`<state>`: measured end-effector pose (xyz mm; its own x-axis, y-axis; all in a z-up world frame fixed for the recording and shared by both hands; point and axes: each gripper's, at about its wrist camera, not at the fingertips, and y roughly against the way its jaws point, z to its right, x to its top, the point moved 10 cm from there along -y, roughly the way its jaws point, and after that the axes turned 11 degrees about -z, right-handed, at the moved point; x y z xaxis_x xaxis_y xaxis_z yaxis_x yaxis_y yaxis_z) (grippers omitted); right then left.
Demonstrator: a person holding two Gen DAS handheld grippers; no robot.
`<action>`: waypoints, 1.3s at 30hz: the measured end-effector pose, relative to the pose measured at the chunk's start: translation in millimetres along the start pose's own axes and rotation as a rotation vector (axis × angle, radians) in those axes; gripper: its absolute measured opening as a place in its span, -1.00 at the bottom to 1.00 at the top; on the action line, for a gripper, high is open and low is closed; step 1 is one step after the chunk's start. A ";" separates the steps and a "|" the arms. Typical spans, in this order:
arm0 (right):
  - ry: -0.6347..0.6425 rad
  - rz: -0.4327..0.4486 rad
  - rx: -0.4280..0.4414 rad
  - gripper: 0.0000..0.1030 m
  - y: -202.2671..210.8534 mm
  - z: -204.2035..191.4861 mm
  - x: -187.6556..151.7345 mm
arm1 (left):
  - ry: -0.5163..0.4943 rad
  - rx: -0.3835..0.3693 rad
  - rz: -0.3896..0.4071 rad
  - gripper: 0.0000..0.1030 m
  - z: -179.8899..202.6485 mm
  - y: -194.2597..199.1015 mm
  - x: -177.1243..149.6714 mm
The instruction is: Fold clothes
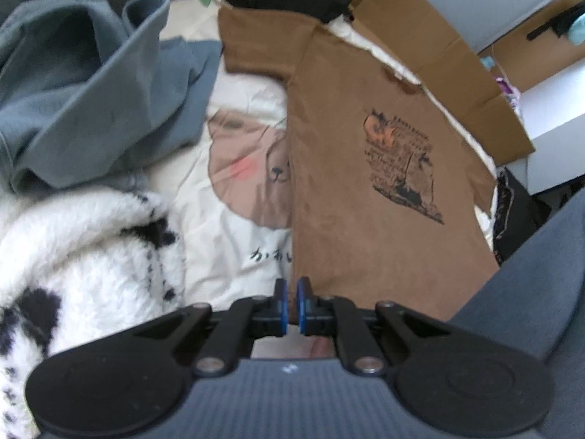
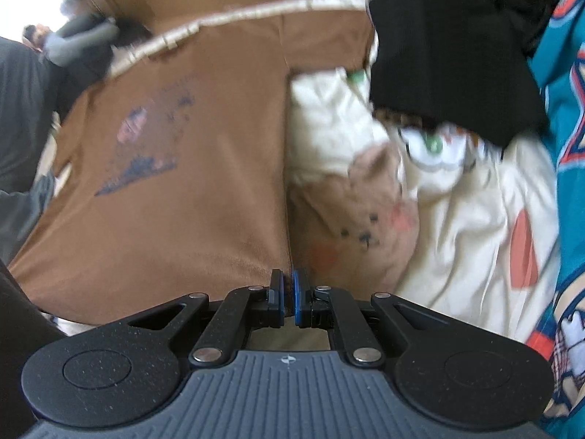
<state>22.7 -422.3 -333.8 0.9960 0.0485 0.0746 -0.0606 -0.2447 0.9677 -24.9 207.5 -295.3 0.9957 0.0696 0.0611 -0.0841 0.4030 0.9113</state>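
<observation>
Brown T-shirt [image 1: 365, 219] chest print [image 1: 400, 162] lettering blurred, unreadable.

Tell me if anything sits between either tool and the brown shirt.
Nothing visible does. The left tool and the right tool are each shut on a bottom corner of the brown shirt, which lies spread on the cream bedspread.

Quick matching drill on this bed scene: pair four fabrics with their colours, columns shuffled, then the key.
Things:
1. printed T-shirt
2. crumpled sweatshirt
3. fluffy blanket
4. jersey

Colours:
A. teal
B. white with black spots
C. brown
D. grey-blue

Pairs: 1-C, 2-D, 3-B, 4-A
</observation>
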 end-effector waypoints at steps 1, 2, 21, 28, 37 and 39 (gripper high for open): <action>-0.003 -0.022 -0.005 -0.95 -6.7 1.0 -2.3 | 0.004 0.003 -0.009 -0.89 -2.0 -4.9 -0.7; 0.001 -0.043 -0.012 -0.95 -12.5 1.5 -4.2 | 0.008 0.008 -0.018 -0.89 -3.9 -10.0 -1.4; 0.011 -0.244 -0.089 -0.95 -84.4 15.2 -29.1 | 0.052 0.080 -0.134 -0.89 -37.0 -64.5 -23.3; -0.011 -0.276 -0.101 -0.95 -116.5 23.2 -40.8 | 0.053 0.152 -0.201 -0.89 -53.0 -99.4 -30.1; -0.003 -0.309 -0.148 -0.95 -155.5 30.4 -45.2 | 0.033 0.216 -0.254 -0.89 -63.9 -129.0 -30.2; -0.005 -0.306 -0.156 -0.94 -161.1 30.8 -46.5 | 0.034 0.230 -0.262 -0.88 -65.8 -134.9 -29.9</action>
<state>-11.8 -415.0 -500.6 0.9699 0.0916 -0.2255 0.2321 -0.0690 0.9702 -46.0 211.1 -446.9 0.9801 0.0227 -0.1974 0.1893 0.1954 0.9623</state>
